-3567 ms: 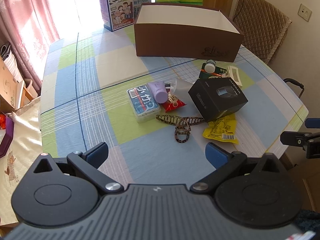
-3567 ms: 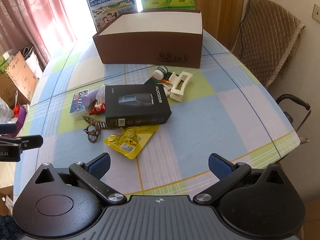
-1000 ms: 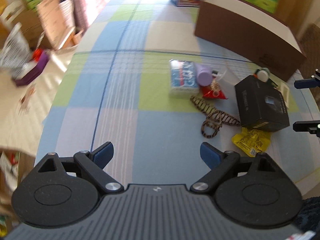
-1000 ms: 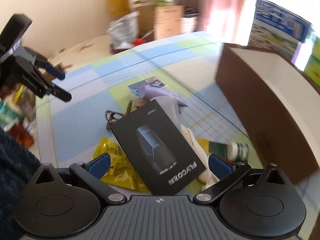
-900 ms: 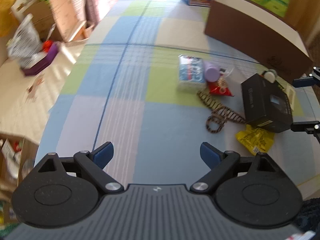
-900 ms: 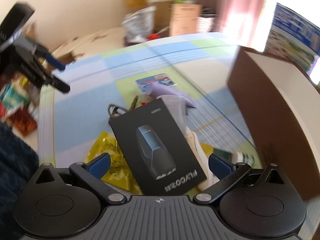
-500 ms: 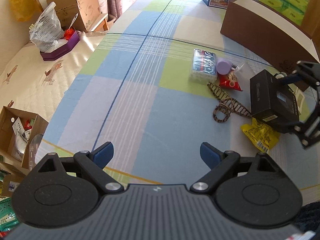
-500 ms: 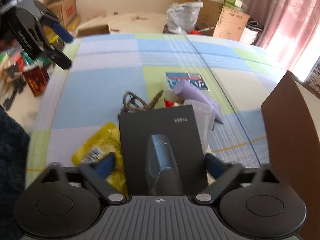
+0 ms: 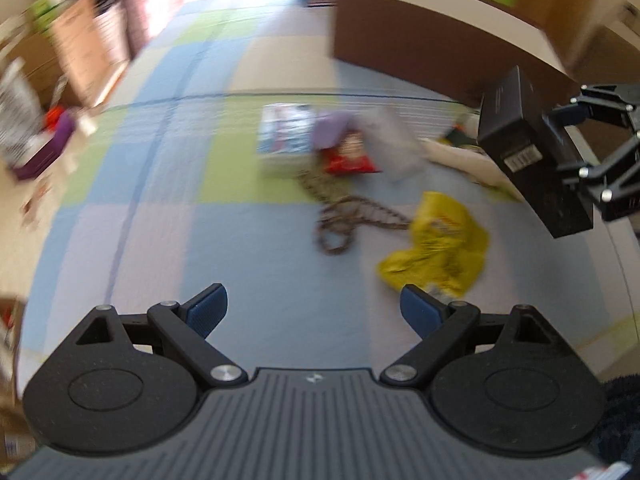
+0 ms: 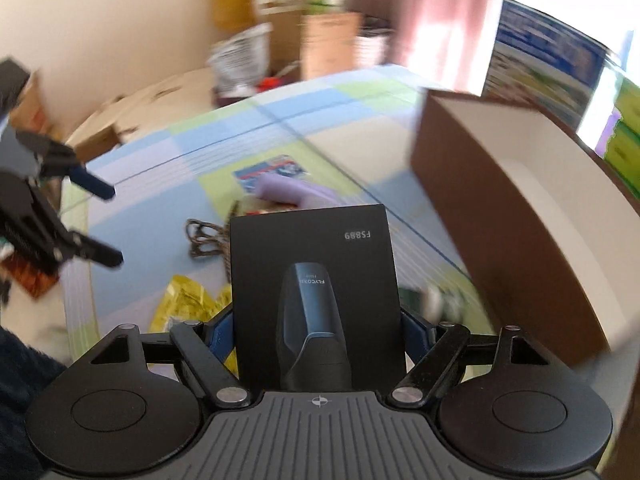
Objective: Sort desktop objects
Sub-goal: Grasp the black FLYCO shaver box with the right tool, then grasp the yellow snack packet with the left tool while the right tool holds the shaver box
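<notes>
My right gripper point(image 10: 316, 330) is shut on a black shaver box point(image 10: 316, 280), pads against its two long sides, and holds it off the table. The left wrist view shows that box point(image 9: 520, 140) raised at the right in the right gripper point(image 9: 560, 144). Beside it stands the open brown box point(image 10: 500, 200) with a white inside. My left gripper point(image 9: 312, 312) is open over the checked cloth, its right finger just short of a yellow packet point(image 9: 436, 248). A leopard strap point(image 9: 344, 216), red packet point(image 9: 348, 156), purple tube point(image 9: 330, 132) and blue-white pack point(image 9: 284, 136) lie beyond.
A white clip point(image 9: 460, 156) and a blurred small bottle point(image 10: 436, 300) lie near the brown box point(image 9: 420, 40). A milk carton point(image 10: 548, 68) stands behind it. Cardboard boxes and bags point(image 9: 76, 52) crowd the floor past the table's left edge.
My right gripper has shut on the black box and raised it off the table. The left gripper has moved in towards the yellow packet and stays open.
</notes>
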{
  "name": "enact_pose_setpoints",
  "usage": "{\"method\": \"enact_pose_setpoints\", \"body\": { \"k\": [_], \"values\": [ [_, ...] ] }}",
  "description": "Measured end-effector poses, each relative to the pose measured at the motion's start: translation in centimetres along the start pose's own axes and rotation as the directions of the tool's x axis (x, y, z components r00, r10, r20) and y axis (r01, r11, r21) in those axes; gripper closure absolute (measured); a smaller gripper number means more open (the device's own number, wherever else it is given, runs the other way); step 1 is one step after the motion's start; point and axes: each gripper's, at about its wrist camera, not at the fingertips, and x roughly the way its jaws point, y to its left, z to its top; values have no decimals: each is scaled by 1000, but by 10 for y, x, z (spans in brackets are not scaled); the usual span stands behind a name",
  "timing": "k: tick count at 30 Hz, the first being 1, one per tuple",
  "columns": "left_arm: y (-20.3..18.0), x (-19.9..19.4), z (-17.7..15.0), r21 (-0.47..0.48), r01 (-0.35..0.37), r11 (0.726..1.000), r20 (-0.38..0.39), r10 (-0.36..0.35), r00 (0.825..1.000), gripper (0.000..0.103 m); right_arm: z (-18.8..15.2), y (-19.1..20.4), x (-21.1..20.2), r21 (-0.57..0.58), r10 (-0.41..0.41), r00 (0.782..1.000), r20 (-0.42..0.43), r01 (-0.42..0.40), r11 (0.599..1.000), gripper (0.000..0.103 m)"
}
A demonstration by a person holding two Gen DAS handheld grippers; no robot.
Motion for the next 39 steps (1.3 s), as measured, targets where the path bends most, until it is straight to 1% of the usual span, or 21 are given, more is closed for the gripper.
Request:
{"method": "enact_pose_setpoints", "body": {
  "k": [3,7,10,13,15,17,23,26,27,30,32,36,39],
  "values": [
    [-18,13,9,88,72,993,-1,-73,997,12,-13,-3,-21,93,-50,999,-15,51,994,26],
    [-47,30,17,202,158,966,-24,-157,987,13,-34,-3,-46,199,-102,994,-30,106,974,26],
    [-62,43,20,264,200,944,-49,-194,980,14,-49,-2,-63,272,-133,990,-41,139,952,26],
    [-72,56,20,304,219,927,-78,-205,976,15,-59,-1,-71,327,-164,985,-57,173,929,26],
    [-76,64,20,320,228,920,-95,-208,974,15,-67,-2,-75,359,-180,982,-63,191,914,26],
    [-80,71,20,335,221,916,-104,-197,975,15,-73,-2,-79,387,-195,978,-70,207,899,26],
    [-84,87,20,331,200,922,-119,-170,978,22,-88,-1,-89,447,-223,972,-78,234,863,26],
    [-87,89,19,343,191,920,-99,-166,981,21,-94,-1,-91,469,-231,969,-84,243,849,26],
    [-87,89,19,340,191,921,-95,-168,981,23,-95,-1,-91,474,-231,969,-87,244,846,26],
    [-88,85,17,347,197,917,-77,-182,980,37,-99,-1,-93,485,-232,969,-89,245,839,26],
    [-88,84,15,343,194,919,-78,-178,981,38,-99,-1,-93,488,-228,970,-86,240,839,26],
    [-87,78,13,338,197,920,-79,-181,980,52,-97,-1,-93,486,-222,972,-76,230,843,26],
    [-88,74,11,353,186,917,-78,-170,982,52,-93,-2,-92,486,-214,974,-66,219,846,26]
  ]
}}
